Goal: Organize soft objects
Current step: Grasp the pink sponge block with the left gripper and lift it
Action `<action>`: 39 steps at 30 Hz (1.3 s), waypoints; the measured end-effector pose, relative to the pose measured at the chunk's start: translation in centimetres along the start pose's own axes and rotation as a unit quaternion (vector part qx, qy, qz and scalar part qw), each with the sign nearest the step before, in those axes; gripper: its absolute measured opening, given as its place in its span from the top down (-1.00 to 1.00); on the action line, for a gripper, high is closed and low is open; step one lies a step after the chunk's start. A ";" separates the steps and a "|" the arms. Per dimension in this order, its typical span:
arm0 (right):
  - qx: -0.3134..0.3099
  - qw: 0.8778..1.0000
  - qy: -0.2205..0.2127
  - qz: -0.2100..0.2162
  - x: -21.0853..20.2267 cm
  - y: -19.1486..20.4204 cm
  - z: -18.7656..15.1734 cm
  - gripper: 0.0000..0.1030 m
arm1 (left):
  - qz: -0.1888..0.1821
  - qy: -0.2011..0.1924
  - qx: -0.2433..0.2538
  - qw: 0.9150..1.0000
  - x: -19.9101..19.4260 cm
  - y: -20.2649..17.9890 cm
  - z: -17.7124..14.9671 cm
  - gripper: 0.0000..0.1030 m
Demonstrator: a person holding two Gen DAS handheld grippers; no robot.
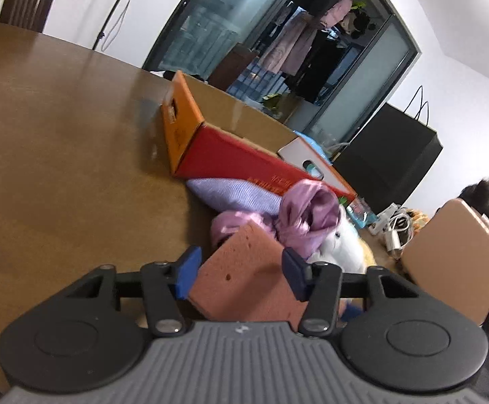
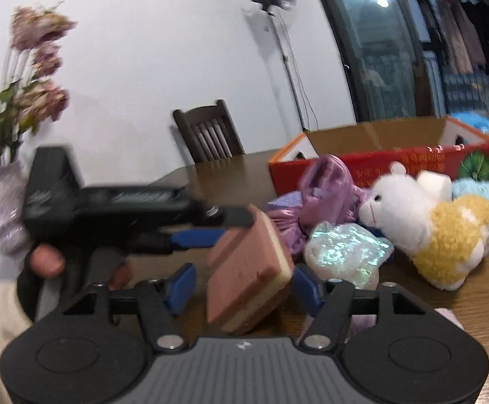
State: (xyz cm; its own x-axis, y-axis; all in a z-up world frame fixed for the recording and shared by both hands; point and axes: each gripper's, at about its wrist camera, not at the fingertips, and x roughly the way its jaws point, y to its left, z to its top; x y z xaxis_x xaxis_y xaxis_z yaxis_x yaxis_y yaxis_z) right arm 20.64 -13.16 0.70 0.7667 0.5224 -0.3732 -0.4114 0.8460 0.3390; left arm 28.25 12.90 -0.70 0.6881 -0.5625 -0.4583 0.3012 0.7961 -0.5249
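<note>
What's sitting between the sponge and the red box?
In the left wrist view, crumpled purple satin cloth and a lavender knit cloth lie between the sponge and the red box.

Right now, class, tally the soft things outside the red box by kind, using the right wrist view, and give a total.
Sponge, held by the left gripper: 1
Plush toys, the white and yellow lamb and a blue one: 2
Purple satin cloth: 1
Lavender knit cloth: 1
Iridescent bag: 1
Total: 6

one sponge [image 2: 249, 269], one plush alpaca [image 2: 429, 222], one box [image 2: 379, 165], two grippers [image 1: 241, 274] [image 2: 241, 291]
</note>
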 end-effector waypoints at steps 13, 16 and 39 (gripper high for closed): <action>-0.038 0.998 -0.038 0.025 -10.2 1.6 -0.2 0.43 | 0.013 -0.056 -0.028 0.998 -11.4 -8.6 -9.6 0.15; -0.046 0.998 -0.031 0.010 -12.6 1.2 -1.5 0.43 | 0.004 -0.035 -0.028 0.999 -11.1 -10.4 -12.5 0.15; 0.056 0.998 0.016 -0.031 -13.8 -4.4 -6.1 0.32 | 0.002 0.039 -0.013 0.999 -5.8 -12.3 -13.7 0.32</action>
State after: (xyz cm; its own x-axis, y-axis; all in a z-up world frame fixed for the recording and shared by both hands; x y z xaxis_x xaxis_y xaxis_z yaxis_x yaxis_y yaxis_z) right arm 8.84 -23.45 -0.86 0.7720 0.4737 -0.4239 -0.3046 0.8610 0.4073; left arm 11.50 3.34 -1.43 0.6356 -0.5759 -0.5142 0.2808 0.7928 -0.5409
